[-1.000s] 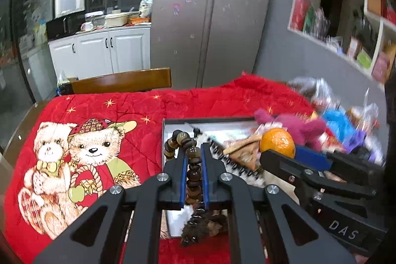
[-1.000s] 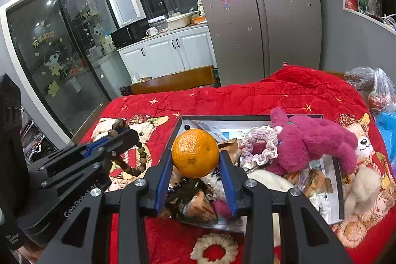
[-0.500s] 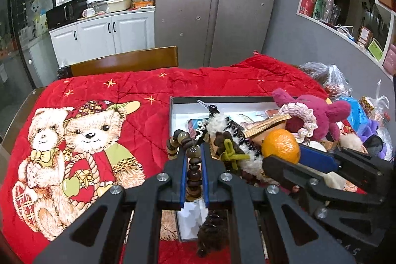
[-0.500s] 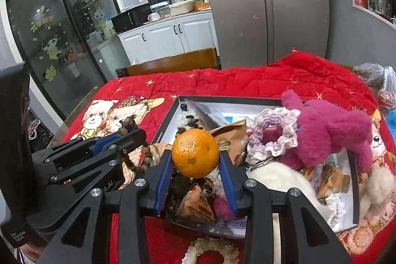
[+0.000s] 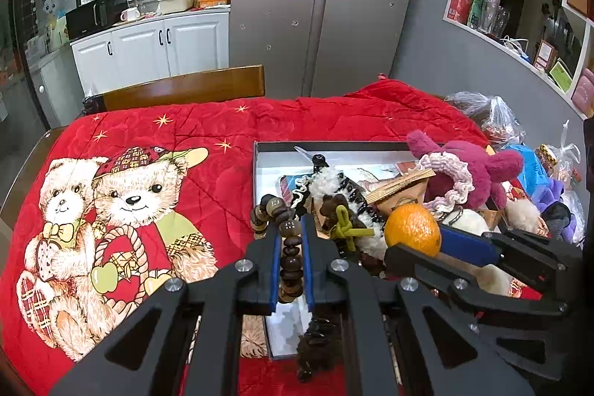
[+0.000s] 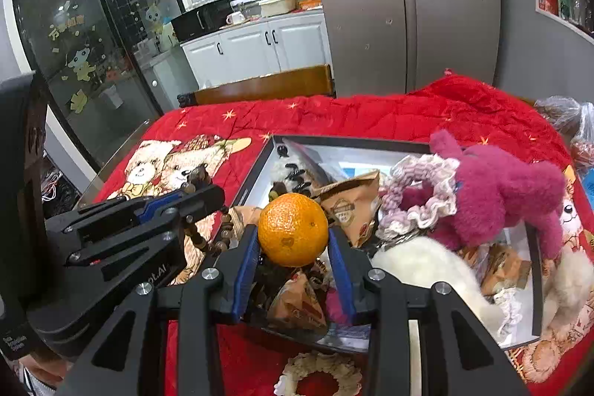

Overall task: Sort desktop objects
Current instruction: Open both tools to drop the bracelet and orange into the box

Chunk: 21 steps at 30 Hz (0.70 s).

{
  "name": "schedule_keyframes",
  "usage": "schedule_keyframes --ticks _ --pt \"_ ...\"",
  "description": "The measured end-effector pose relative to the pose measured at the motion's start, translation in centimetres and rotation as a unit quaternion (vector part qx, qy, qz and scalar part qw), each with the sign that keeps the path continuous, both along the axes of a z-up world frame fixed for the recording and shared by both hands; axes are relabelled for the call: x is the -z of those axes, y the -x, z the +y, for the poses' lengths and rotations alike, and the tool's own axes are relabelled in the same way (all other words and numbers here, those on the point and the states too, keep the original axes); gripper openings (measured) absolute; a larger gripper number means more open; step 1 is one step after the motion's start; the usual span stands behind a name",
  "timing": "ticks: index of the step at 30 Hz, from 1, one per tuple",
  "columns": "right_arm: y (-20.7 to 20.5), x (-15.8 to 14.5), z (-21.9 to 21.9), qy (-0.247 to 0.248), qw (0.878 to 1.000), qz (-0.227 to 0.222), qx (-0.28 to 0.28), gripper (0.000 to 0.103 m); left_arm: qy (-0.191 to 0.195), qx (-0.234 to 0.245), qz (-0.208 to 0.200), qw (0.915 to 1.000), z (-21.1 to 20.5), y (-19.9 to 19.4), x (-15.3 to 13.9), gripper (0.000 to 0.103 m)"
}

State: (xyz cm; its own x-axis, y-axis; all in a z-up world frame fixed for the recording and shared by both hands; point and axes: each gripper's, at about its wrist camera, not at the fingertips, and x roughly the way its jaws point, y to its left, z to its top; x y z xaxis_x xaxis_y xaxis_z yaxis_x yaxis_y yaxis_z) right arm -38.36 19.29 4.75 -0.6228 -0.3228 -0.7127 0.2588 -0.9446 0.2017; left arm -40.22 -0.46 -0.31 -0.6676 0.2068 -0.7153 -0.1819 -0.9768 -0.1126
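1. Orange in colour, a round mandarin fruit [image 6: 292,235] is gripped between the blue pads of the right claw [image 6: 293,244], above the cluttered shallow grey-rimmed box [image 6: 371,141].
2. A string of dark brown wooden beads [image 5: 291,253] is clamped in the closed left claw [image 5: 290,247], its tail hanging over the box's near corner.
3. Compared with a second ago, both claws are seen lower over the red quilted bear-print cover [image 5: 148,143] on the tabletop, and both grips are unchanged.
4. A set-down is judged imminent; neither item is yet released.
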Motion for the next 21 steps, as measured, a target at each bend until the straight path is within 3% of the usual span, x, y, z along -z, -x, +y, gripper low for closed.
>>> schedule_keyframes --ticks 8,9,11,13,16,21 --pt "0.5 0.6 0.2 0.007 1.0 -0.027 -0.004 0.039 -0.005 0.006 -0.011 0.9999 0.1 0.2 0.3 0.014" --pt "0.6 0.6 0.4 0.012 0.999 -0.03 -0.002 0.041 -0.005 0.006 -0.014 0.9999 0.1 0.2 0.3 0.017" --pt "0.7 0.5 0.6 0.018 0.999 -0.032 -0.001 0.045 -0.003 -0.003 -0.015 0.9999 -0.3 0.4 0.2 0.047" --pt "0.6 0.2 1.0 0.014 0.999 -0.028 0.008 0.051 -0.003 -0.015 -0.006 0.9999 -0.8 0.4 0.0 0.063" --pt "0.5 -0.3 1.7 0.025 0.999 -0.021 0.012 0.071 -0.014 -0.011 0.002 0.9998 -1.3 0.2 -0.6 0.067" --pt "0.3 -1.0 1.7 0.035 0.999 -0.01 0.007 0.073 -0.006 -0.015 0.008 0.9998 -1.3 0.0 -1.2 0.069"
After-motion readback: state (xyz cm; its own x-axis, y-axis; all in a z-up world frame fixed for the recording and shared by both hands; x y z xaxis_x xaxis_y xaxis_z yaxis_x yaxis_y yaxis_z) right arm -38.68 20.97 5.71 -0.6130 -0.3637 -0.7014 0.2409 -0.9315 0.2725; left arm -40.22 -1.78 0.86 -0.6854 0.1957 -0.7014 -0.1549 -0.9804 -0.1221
